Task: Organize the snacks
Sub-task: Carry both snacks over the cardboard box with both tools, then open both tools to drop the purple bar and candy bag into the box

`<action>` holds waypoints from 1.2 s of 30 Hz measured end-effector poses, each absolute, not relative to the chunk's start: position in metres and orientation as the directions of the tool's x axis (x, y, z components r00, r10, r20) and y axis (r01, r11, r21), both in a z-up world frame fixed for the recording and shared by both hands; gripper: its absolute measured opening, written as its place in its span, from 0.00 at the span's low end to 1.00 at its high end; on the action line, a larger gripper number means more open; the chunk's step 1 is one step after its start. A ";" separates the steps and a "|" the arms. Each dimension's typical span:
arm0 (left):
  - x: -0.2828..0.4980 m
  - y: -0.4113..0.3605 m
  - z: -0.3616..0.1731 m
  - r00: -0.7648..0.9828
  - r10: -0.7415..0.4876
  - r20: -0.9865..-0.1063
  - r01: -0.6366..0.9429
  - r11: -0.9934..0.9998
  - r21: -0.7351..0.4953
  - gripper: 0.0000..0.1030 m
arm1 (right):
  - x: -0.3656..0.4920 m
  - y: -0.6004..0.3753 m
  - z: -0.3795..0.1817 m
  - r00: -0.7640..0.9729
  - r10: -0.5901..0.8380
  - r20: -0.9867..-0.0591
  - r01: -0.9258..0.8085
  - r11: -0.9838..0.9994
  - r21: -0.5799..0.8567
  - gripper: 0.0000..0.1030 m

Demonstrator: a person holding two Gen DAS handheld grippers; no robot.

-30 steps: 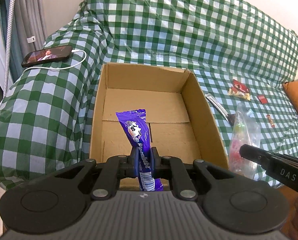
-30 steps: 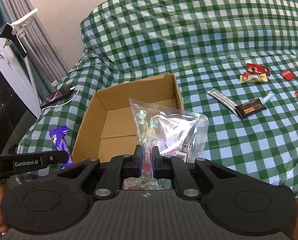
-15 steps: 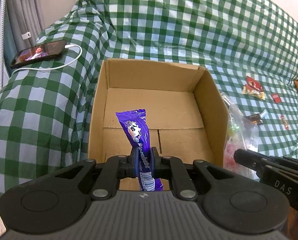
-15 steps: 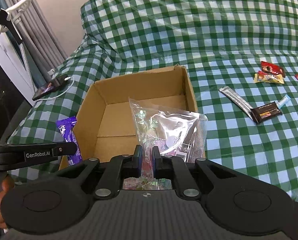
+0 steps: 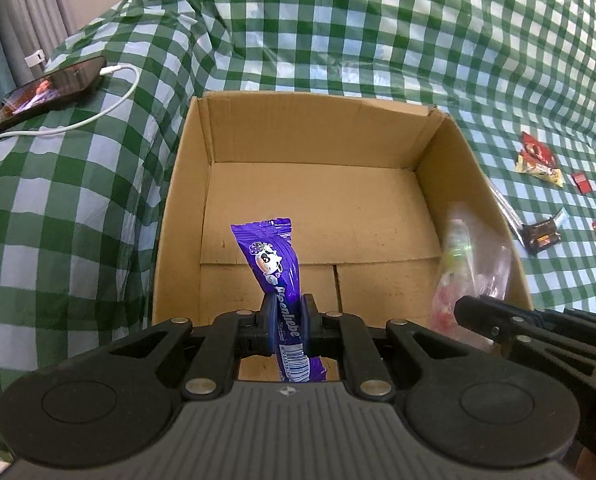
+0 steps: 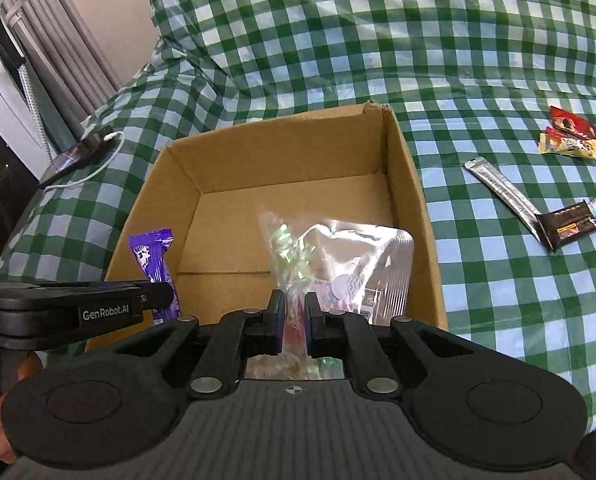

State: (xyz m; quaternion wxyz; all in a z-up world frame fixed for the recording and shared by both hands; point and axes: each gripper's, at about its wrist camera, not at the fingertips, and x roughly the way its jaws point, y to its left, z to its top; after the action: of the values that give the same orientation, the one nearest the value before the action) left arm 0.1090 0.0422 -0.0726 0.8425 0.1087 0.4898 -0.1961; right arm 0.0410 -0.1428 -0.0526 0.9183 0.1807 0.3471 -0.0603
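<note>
An open cardboard box (image 5: 449, 168) (image 6: 409, 184) sits on the green checked cloth, with nothing lying on its floor. My left gripper (image 5: 286, 314) is shut on a purple snack packet (image 5: 272, 260) that stands up over the box's near left part. My right gripper (image 6: 294, 312) is shut on a clear bag of candy (image 6: 337, 264), held over the box's near right part. In the left wrist view the right gripper (image 5: 497, 320) and its bag (image 5: 469, 264) show at the right. The right wrist view has the left gripper (image 6: 154, 296) and the purple packet (image 6: 154, 256) at the left.
Loose snacks lie on the cloth right of the box: a silver stick (image 6: 501, 192), a dark bar (image 6: 569, 228), a red and a yellow packet (image 6: 569, 136). A phone (image 5: 46, 92) on a white cable lies at the far left. A hand (image 6: 2, 432) holds the left gripper.
Both grippers have moved forward and down toward the box with their snacks still held. The box looms larger, and the purple packet and candy bag now hang over its opening.
</note>
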 end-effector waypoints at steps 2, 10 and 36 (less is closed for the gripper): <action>0.115 0.041 -0.079 0.442 -0.217 -0.871 0.434 0.901 -0.004 0.12 | 0.047 -0.143 -0.057 0.746 0.016 -0.666 0.237 0.928 0.288 0.11; 0.127 0.046 -0.086 0.499 -0.185 -0.847 0.414 0.909 0.045 1.00 | 0.065 -0.151 -0.067 0.740 0.038 -0.671 0.284 0.887 0.364 0.66; -0.052 0.106 -0.013 0.635 -0.145 -0.758 0.351 0.929 0.116 1.00 | -0.108 -0.082 -0.025 0.798 -0.075 -0.597 0.235 0.952 0.195 0.93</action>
State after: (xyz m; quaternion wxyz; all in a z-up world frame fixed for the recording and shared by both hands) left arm -0.0517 0.1063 -0.0131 0.8953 0.1272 0.4038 -0.1385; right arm -0.1080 -0.0823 -0.0254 0.9392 0.1309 0.3066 -0.0826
